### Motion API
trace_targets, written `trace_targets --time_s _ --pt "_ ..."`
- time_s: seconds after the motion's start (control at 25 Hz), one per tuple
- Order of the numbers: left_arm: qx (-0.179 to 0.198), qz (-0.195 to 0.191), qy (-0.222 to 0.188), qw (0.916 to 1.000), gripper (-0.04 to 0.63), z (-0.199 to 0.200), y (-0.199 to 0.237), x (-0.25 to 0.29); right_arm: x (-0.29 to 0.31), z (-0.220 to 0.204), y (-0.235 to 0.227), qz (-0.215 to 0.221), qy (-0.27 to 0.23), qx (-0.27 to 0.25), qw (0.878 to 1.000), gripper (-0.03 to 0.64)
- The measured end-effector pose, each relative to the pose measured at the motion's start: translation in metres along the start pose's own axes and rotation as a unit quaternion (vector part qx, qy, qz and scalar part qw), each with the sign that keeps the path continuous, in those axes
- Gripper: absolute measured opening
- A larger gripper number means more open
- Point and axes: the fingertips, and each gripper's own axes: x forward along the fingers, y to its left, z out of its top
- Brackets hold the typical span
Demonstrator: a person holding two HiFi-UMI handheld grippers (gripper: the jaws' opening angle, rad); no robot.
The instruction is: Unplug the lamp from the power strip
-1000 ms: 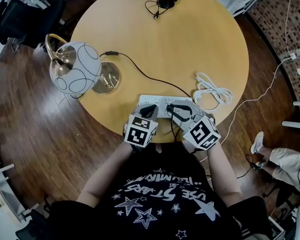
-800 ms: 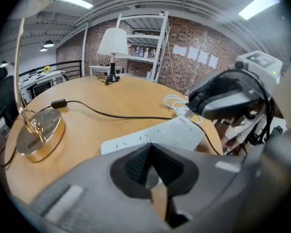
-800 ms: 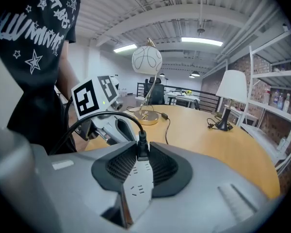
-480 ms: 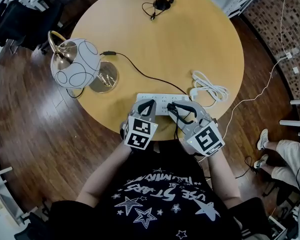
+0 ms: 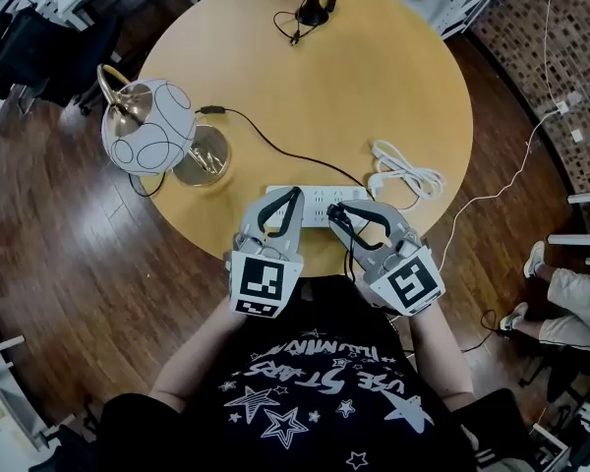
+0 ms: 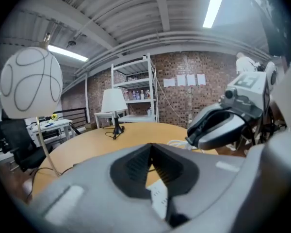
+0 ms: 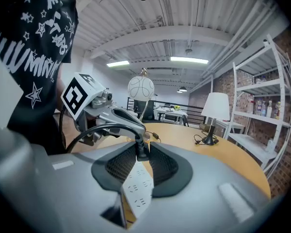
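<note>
- right gripper — pads closed on the black plug, one pad each side, nothing else between them.
- plug stands upright on the white power strip, its cord arcing off the top toward the person. Its foot sits right at the strip face; can't tell if the prongs are out.
- power strip lies flat near the table edge closest to the person, long axis running left-right across them. The right gripper comes at it slantwise from the person's right.
- left gripper — tips together, gripping nothing, over the strip's left half, just beside the right one. Strip shows under its jaws in its own view; whether it presses down I can't tell.
- what the move turns on: the plug's axis is square to the strip face, so the pull likely has to go straight up off that face, not along the strip. The right gripper is the one on it; the left is placed to pin the strip.
- lamp stands well off to the left on the table. Its cord looks slack, so probably no drag.
</note>
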Motion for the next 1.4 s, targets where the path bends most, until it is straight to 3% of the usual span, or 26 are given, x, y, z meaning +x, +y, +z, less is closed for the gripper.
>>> trace_targets --time_s 0.16,0.36,1.4 --pt "-0.002 0.013 -0.035 0.9993 0.005 0.017 0.002 -0.010 -0.006 0.014 0.002 -0.005 -0.014 -0.009 1.000 0.089" --pt "0.003 0.006 -0.050 0.9987 0.005 0.029 -0.004 -0.016 -0.011 0.028 -0.006 -0.019 -0.035 -0.002 0.999 0.089" --pt "0.027 0.014 -0.054 0.9981 0.005 0.031 -0.004 -0.020 -0.011 0.019 -0.018 -0.039 -0.028 -0.010 0.999 0.087"
